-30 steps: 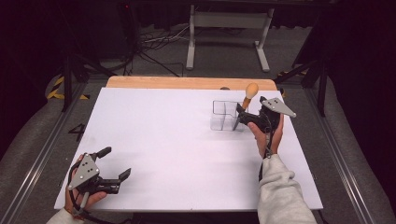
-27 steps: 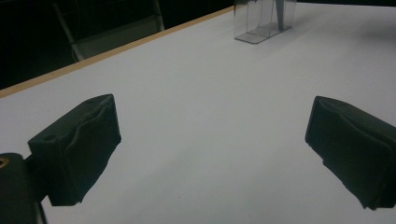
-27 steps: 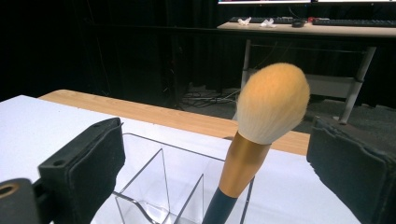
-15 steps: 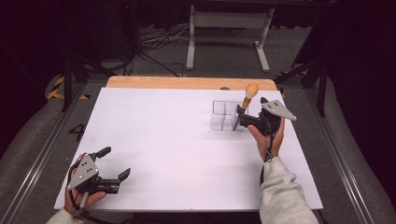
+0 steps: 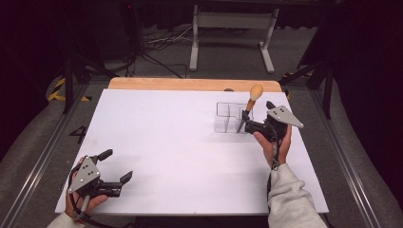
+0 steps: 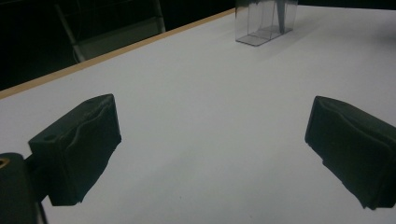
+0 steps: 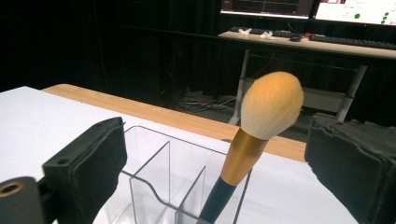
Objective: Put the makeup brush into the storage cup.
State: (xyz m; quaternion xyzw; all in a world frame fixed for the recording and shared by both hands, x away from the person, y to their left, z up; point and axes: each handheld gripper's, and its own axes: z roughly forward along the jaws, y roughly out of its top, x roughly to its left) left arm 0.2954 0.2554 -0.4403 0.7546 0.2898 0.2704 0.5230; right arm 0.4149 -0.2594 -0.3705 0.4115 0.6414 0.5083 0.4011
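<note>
Presently the right claw stands wide, its jaws either side of the makeup brush, which leans upright in the clear organizer just ahead. Pulling back carelessly could tip the organizer. The left claw, wide and empty, has open desk ahead; the desk's edge lies close behind.

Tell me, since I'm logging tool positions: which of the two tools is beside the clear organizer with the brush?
The right tool. It sits open by the clear organizer, with the brush standing in it; the left tool rests far off at the table's near corner.
</note>
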